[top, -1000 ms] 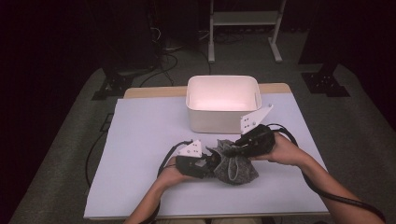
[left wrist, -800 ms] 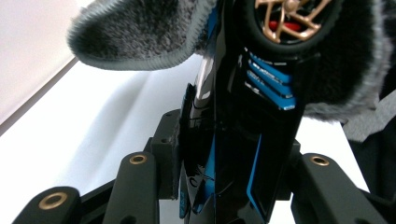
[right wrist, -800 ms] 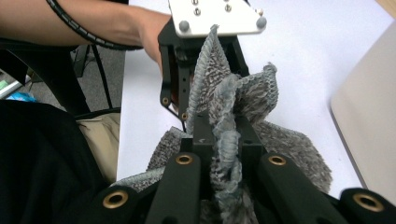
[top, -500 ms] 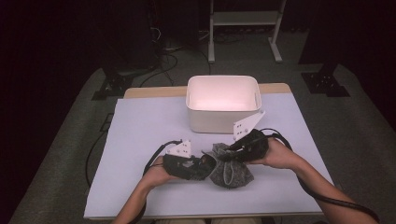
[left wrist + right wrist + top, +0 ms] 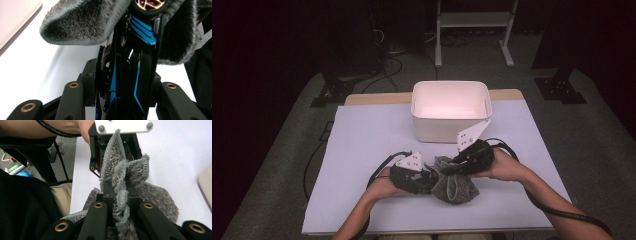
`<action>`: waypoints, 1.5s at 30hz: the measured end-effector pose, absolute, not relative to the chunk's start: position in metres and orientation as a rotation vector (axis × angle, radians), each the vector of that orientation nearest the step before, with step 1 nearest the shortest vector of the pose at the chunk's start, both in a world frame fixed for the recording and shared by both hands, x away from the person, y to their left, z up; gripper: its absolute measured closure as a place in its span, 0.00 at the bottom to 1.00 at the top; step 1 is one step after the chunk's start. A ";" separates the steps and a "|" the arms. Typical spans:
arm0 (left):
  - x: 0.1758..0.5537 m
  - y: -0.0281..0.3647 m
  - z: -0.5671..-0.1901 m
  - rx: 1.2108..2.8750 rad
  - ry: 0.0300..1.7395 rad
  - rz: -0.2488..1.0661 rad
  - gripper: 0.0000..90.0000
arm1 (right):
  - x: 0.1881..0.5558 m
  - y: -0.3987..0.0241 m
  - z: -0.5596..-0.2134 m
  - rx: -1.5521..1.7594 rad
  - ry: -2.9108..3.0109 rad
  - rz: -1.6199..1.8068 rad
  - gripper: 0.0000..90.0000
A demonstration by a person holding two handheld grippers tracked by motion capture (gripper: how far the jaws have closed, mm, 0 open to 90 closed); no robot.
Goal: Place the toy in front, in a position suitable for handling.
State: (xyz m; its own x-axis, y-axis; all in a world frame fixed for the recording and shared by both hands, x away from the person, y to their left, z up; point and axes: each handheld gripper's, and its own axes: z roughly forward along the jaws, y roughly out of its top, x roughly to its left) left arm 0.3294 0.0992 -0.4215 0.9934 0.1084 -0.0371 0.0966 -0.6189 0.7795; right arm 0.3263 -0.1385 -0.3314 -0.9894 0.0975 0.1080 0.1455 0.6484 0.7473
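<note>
A grey fuzzy cloth lies bunched on the white table cover, near the front edge. My right gripper comes in from the right and is shut on a fold of it; in the right gripper view that fold is pinched between my right gripper's pads. My left gripper meets it head-on from the left. In the left gripper view, my left gripper's jaws stand a little apart either side of the right gripper's black-and-blue fingers, under the cloth. Whether its pads press is unclear.
A white rectangular bin, nothing visible inside, stands just behind the grippers at the table's middle back. The table cover stretches bare to the left. Cables trail from both grippers. A dark floor and a metal stand lie beyond the table.
The right gripper has edged slightly left and toward the front edge. The cloth stays bunched between the two grippers, and the right gripper's hold looks the same.
</note>
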 end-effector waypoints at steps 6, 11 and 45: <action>0.331 0.089 -0.421 2.286 0.128 0.012 0.63 | 0.326 -0.156 -0.342 -0.265 -2.786 -1.286 0.91; 0.333 0.083 -0.418 2.328 0.122 0.003 0.63 | 0.325 -0.167 -0.351 -0.310 -2.739 -1.356 0.91; 0.339 0.097 -0.427 2.414 0.172 0.033 0.57 | 0.335 -0.163 -0.399 -0.424 -2.708 -1.334 0.91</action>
State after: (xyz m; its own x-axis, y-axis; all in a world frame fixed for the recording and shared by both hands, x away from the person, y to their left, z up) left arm 0.3388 0.0971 -0.4273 0.9908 0.1331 -0.0230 0.1150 -0.7420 0.6605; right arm 0.3352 -0.1632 -0.3995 -0.9571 0.2058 0.2039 0.2871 0.5794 0.7628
